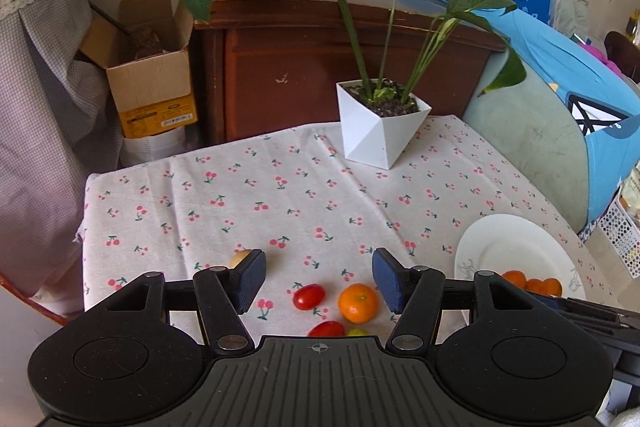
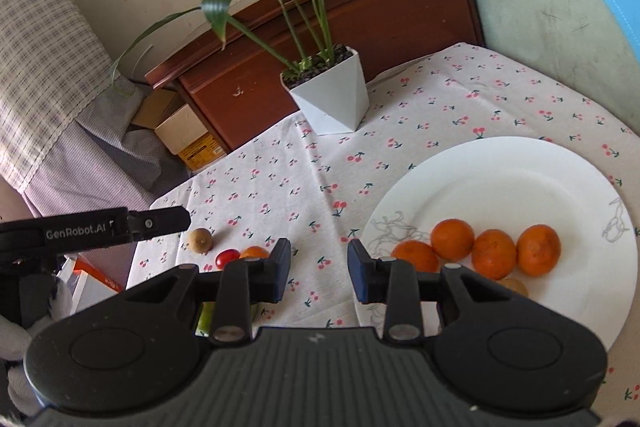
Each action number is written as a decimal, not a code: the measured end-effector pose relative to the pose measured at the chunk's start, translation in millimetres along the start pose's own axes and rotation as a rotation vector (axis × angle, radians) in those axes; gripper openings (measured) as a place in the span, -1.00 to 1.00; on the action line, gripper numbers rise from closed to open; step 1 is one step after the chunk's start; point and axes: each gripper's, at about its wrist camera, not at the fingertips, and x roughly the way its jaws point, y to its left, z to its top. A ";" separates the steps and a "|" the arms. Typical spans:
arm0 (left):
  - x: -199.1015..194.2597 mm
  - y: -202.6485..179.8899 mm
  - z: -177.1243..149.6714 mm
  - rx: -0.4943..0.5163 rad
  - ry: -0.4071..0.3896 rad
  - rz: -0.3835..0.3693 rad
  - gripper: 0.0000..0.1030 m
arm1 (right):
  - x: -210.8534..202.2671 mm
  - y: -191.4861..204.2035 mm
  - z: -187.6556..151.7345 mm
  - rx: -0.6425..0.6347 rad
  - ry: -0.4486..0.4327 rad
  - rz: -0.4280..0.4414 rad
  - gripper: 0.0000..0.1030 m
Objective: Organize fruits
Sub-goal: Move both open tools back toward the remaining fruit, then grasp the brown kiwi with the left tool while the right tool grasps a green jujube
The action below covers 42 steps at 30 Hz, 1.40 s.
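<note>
My left gripper (image 1: pixel 319 281) is open and empty, just above the cloth. Between its fingers lie a small orange (image 1: pixel 357 302), two red cherry tomatoes (image 1: pixel 308 296) (image 1: pixel 326 328) and a yellowish fruit (image 1: pixel 357 332), partly hidden. A pale fruit (image 1: pixel 240 257) sits behind the left finger. The white plate (image 1: pixel 508 247) at right holds oranges (image 1: pixel 532 283). My right gripper (image 2: pixel 319 269) is open and empty at the left rim of the plate (image 2: pixel 520 179), which holds several oranges (image 2: pixel 493 253) and a brownish fruit (image 2: pixel 514 286). A brown round fruit (image 2: pixel 199 240), a tomato (image 2: pixel 227 257) and an orange (image 2: pixel 253 252) lie to its left.
A white faceted pot with a leafy plant (image 1: pixel 380 125) (image 2: pixel 332 99) stands at the table's far edge. A wooden cabinet (image 1: pixel 320 67) and a cardboard box (image 1: pixel 152 83) are behind. A green chair with blue cloth (image 1: pixel 560 115) is at right. The left gripper's body (image 2: pixel 96 227) shows in the right wrist view.
</note>
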 end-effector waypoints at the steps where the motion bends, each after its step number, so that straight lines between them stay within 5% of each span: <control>1: 1.5 4.8 0.7 -0.009 0.002 0.010 0.13 | 2.4 3.5 -1.6 -0.012 0.010 0.012 -0.36; 14: 30.2 50.1 -1.9 -0.086 0.052 0.105 0.11 | 30.7 30.9 -23.6 -0.112 0.115 0.077 -0.36; 29: 61.8 40.8 -3.3 -0.025 0.074 0.068 0.06 | 46.8 44.3 -35.4 -0.215 0.150 0.078 -0.36; 42: 73.3 29.9 -13.3 0.061 0.070 0.079 -0.31 | 58.2 46.0 -40.8 -0.233 0.129 0.067 -0.36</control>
